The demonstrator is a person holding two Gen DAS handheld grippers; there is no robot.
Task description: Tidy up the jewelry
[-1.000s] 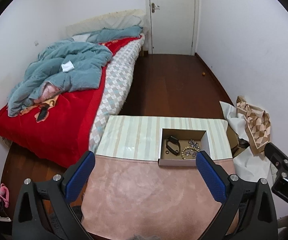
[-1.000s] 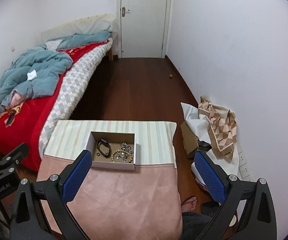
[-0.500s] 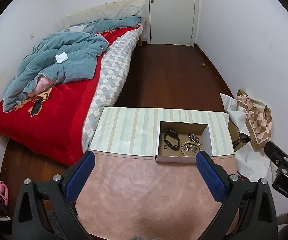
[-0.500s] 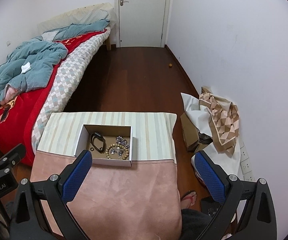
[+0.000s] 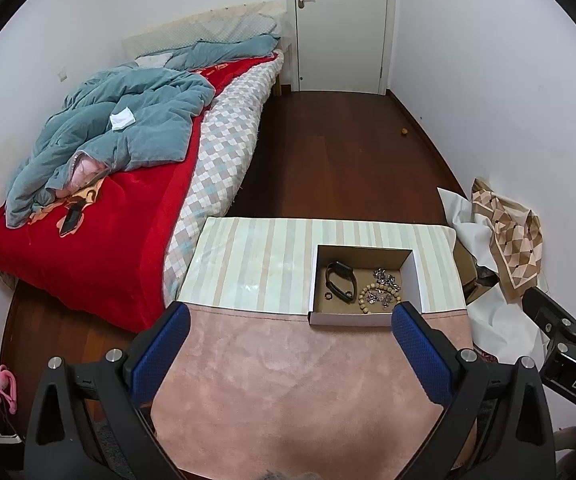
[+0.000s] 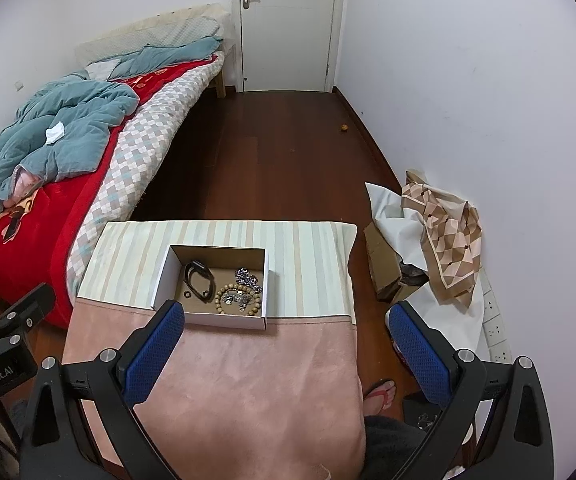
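Both grippers, left (image 5: 290, 322) and right (image 6: 285, 322), hang wide open and empty short of the box (image 5: 364, 318) of jewelry (image 5: 380, 292) ahead, best approached slowly from above

White walls (image 6: 468, 60), closed white door (image 6: 288, 24), dark wood floor (image 6: 279, 160), unmade bed (image 5: 127, 160)

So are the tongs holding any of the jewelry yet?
No. Both left tongs and right tongs are open and empty. The beads and black band lie in the box.
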